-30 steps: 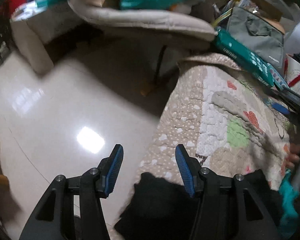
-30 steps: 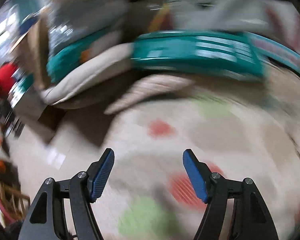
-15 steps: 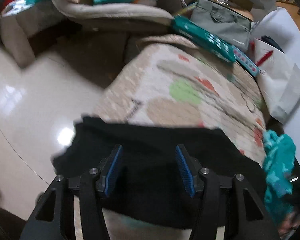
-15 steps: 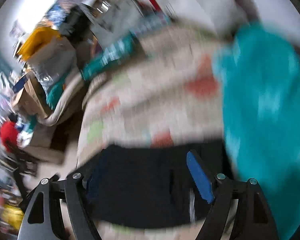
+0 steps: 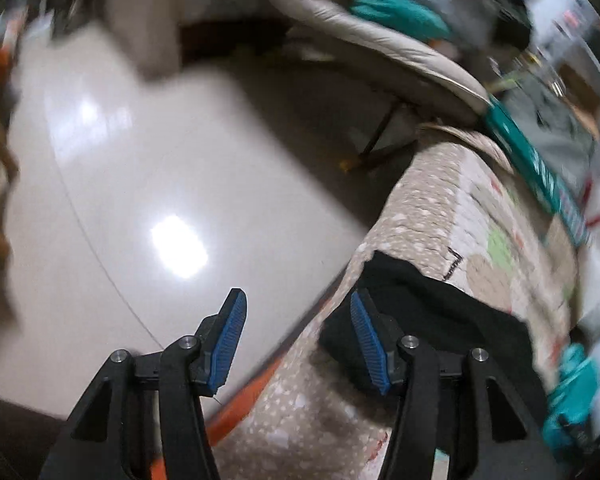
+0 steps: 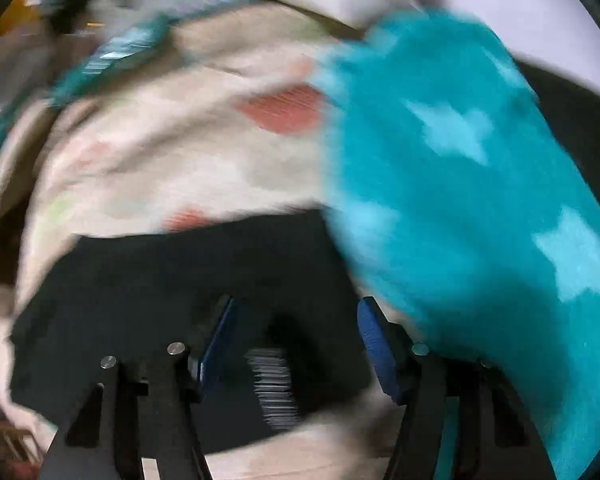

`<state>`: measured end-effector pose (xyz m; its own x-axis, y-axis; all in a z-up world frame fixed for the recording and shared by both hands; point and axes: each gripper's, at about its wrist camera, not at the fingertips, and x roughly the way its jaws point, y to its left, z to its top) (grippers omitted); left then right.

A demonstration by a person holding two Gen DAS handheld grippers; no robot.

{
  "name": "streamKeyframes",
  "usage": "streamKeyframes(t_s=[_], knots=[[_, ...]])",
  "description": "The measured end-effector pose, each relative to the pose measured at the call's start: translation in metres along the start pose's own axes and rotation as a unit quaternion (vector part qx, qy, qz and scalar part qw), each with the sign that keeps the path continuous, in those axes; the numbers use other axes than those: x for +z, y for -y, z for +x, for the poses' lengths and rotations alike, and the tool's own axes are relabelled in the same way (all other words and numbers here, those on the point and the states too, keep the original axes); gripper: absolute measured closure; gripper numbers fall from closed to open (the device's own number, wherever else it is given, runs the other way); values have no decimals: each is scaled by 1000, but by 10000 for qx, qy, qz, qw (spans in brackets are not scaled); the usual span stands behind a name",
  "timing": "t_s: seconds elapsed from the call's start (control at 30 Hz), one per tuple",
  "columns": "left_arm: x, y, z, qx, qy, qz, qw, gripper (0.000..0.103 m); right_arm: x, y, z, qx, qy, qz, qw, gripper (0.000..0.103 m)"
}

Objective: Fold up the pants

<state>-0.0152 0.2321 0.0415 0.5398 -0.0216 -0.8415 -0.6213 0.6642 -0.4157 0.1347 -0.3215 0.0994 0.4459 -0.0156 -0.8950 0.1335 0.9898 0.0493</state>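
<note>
The black pants (image 5: 440, 320) lie across the near part of a patterned quilt (image 5: 432, 216), one end at the quilt's left edge. My left gripper (image 5: 298, 340) is open and empty, its right finger over the pants' left end and its left finger over the floor. In the right wrist view the pants (image 6: 180, 280) spread below the quilt (image 6: 172, 152), blurred. My right gripper (image 6: 296, 344) is open and empty, low over the pants with a white label (image 6: 274, 388) between its fingers.
A teal fleece cloth with pale stars (image 6: 480, 208) lies right of the pants, touching my right gripper's right finger. Glossy tile floor (image 5: 160, 184) drops off left of the quilt. A beige cushion (image 5: 380, 48) and a teal box (image 5: 540, 160) lie beyond.
My left gripper swung left, from above the pants' middle to their left end at the quilt's edge. My right gripper came lower and closer over the pants beside the teal cloth.
</note>
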Motion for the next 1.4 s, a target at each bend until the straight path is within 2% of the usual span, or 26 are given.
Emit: streamKeyframes(t_s=[0.07,0.13,0.23,0.3,0.33,0.47,0.57,0.7,0.73,0.8,0.83,0.9,0.97,1.17,1.27,1.4], knots=[[-3,-21,12,-400,-353,-559,9970,49,5,-48,-5,703,-56,-558,9959,30],[-12,-36,25,-912,-734,-1124,9867,49,8,-107,-6,1372,-207,-1300,9818,30],[-25,-37,36,-1364,-1016,-1427,9750,49,-1,-205,1,2131,-559,-2503,9428,30],[-30,-26,39,-1438,-1055,-1246,9761,49,-13,-262,13,2381,-834,-3208,9129,30],[-32,-18,39,-1459,-1046,-1079,9778,49,-21,-294,22,2423,-969,-3611,8953,30],[-37,4,50,-1317,-1095,-641,9831,49,-48,-375,46,2338,-1146,-4600,8489,30],[-38,11,66,-1177,-1208,-616,9837,49,-65,-411,63,2263,-1299,-5002,8256,30],[-32,13,71,-1167,-1104,-657,9848,48,-80,-450,95,2011,-1476,-5390,8046,30],[-32,13,73,-1207,-1141,-718,9835,48,-84,-453,98,1947,-1496,-5488,7991,32],[-30,14,77,-1184,-1217,-740,9827,55,-92,-456,102,1835,-1514,-5672,7885,64],[-29,15,76,-1182,-1246,-704,9826,64,-95,-456,103,1742,-1515,-5764,7839,67],[-27,19,73,-1199,-1238,-638,9830,73,-96,-457,98,1722,-1404,-5787,7847,75],[-26,23,66,-1278,-1218,-595,9825,81,-89,-451,88,1859,-1327,-5595,7968,76],[-27,45,31,-1753,-1001,-364,9787,81,-63,-418,34,2139,-839,-5250,8195,76],[-34,68,11,-1875,-817,17,9789,81,-49,-395,10,2300,-652,-4976,8338,76],[-53,113,-3,-2017,-882,528,9740,81,-28,-349,-14,2394,-422,-4522,8581,76]])
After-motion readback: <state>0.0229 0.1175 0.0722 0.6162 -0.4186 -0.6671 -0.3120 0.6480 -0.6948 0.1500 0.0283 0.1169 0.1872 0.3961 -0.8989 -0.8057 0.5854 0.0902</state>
